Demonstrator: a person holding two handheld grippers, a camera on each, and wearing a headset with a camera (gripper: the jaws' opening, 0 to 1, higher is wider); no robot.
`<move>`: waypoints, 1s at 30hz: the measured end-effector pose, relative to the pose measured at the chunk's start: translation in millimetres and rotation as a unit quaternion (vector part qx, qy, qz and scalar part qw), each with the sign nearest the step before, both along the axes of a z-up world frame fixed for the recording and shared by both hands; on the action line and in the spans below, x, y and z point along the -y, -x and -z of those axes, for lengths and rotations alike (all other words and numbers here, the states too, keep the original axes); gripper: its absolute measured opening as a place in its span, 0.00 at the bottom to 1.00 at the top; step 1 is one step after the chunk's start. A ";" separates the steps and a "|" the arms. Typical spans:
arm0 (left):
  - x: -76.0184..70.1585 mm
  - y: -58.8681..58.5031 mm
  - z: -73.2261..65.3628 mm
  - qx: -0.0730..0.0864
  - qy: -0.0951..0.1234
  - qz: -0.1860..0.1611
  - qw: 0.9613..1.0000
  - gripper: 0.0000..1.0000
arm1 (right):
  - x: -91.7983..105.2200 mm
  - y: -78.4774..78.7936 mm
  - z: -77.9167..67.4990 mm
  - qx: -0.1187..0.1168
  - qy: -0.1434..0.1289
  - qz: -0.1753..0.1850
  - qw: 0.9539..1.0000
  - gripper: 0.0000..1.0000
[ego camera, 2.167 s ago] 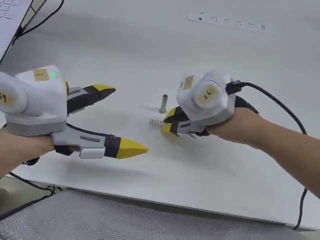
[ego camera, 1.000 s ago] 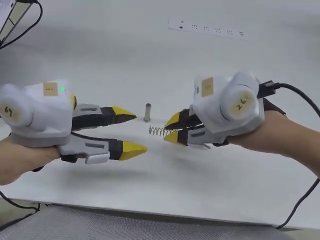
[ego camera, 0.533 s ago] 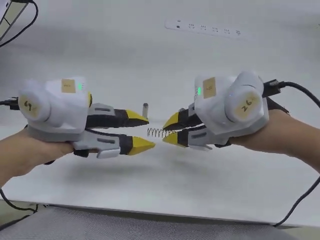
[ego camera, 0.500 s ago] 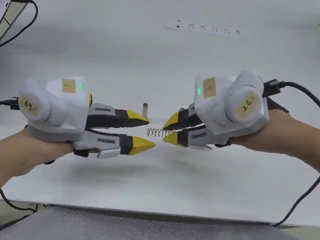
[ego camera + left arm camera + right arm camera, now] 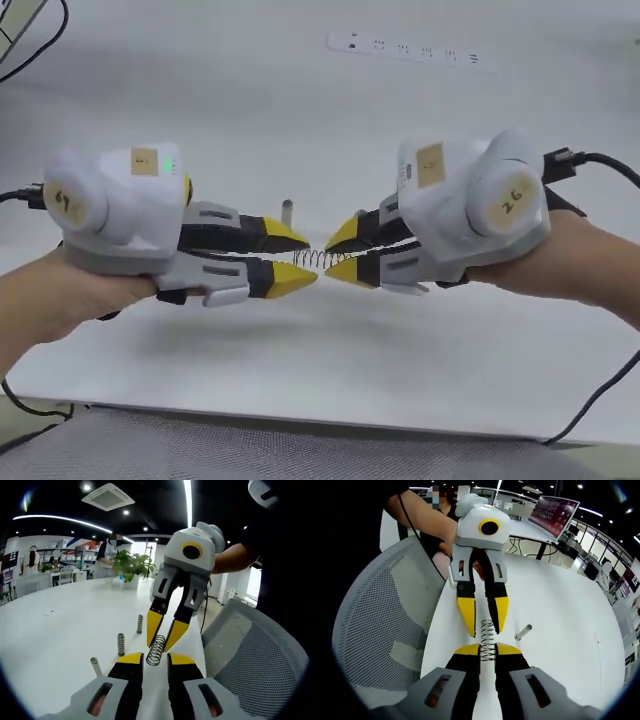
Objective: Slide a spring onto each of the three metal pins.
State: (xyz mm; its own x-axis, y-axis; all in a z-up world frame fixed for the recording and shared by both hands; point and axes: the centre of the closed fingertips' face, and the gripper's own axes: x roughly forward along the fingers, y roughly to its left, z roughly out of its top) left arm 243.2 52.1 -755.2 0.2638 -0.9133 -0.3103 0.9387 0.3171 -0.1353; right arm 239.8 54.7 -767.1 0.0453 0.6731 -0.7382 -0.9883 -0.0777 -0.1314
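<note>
**Spring held between both grippers**

My right gripper (image 5: 488, 649) is clamped on 1 end of the spring (image 5: 487, 632), above the table (image 5: 420, 340). My left gripper (image 5: 156, 658) is parted, tips flanking the free end. Beyond stands 1 bare pin (image 5: 95, 666), then 2 loaded pins (image 5: 120, 644).

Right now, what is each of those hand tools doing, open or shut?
Left tool: open, jaws either side of the spring's free end.
Right tool: shut on the spring.
</note>
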 end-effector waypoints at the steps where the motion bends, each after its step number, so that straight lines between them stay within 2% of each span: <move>1: 0.2 0.0 -0.4 0.001 0.001 0.000 1.000 0.10 | -0.2 0.1 -0.4 -0.001 -0.001 0.001 1.000 0.08; 11: 2.5 -0.3 -3.6 -0.001 0.010 -0.001 1.000 0.06 | -0.4 2.6 -3.2 -0.002 -0.005 -0.003 1.000 0.08; 15: 2.6 1.3 -2.6 0.000 0.007 0.002 1.000 0.05 | -0.8 3.4 -5.8 -0.002 -0.009 -0.004 1.000 0.08; 30: 3.1 1.7 -9.9 0.002 0.016 -0.003 1.000 0.05 | -0.8 4.6 -9.8 0.000 -0.013 -0.005 1.000 0.08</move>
State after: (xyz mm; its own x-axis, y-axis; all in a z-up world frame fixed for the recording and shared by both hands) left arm 241.5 49.1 -745.2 0.2707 -0.9214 -0.2788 0.9374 0.3182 -0.1412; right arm 235.2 55.5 -757.3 0.0375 0.6931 -0.7198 -0.9874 -0.0849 -0.1333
